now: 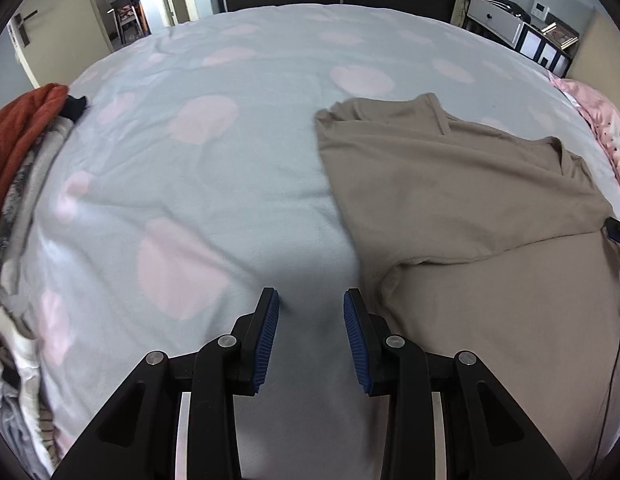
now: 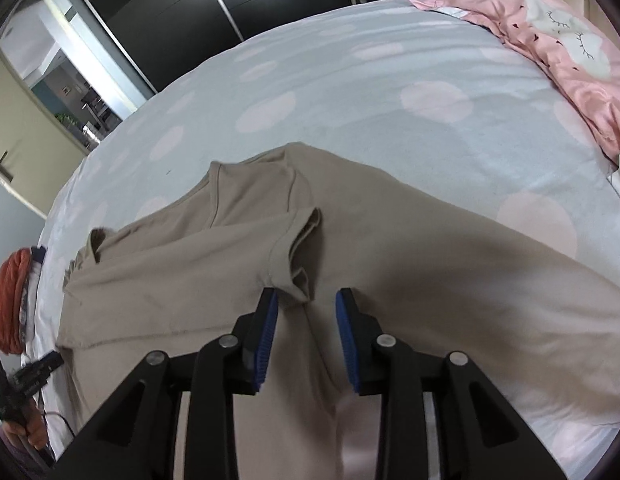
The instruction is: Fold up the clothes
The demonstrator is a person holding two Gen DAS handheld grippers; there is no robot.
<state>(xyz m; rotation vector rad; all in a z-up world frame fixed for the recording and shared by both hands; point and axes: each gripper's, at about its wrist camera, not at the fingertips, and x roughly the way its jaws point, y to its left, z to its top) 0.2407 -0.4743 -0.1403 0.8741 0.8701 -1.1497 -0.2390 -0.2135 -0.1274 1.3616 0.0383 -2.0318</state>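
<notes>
A: From the left wrist view, how far along is the folding?

B: Partly done, I'd judge. The beige T-shirt (image 1: pixel 450 184) lies flat on the bed (image 1: pixel 229 80), to the right, with one side and its short sleeve already turned in over the body. The left gripper (image 1: pixel 311 300) hangs over bare sheet just beside the shirt's edge, jaws released, nothing between the blue ribbed pads.

A: And the pile at the left edge?

B: A heap of clothes (image 1: pixel 21 152), rust-orange knit on top, seemingly waiting its turn.

A: The right wrist view?

B: The right gripper (image 2: pixel 306 298) sits right over the shirt, jaws apart and empty, at the folded sleeve's hem. The V-neck collar shows beyond. The cloth is soft, matte jersey, lightly creased; the sheet is pale grey-blue with pink dots. A pink quilt (image 2: pixel 558 40) is bunched at the far right.

A: What's left?

B: Probably the other side, then folding the length.
</notes>
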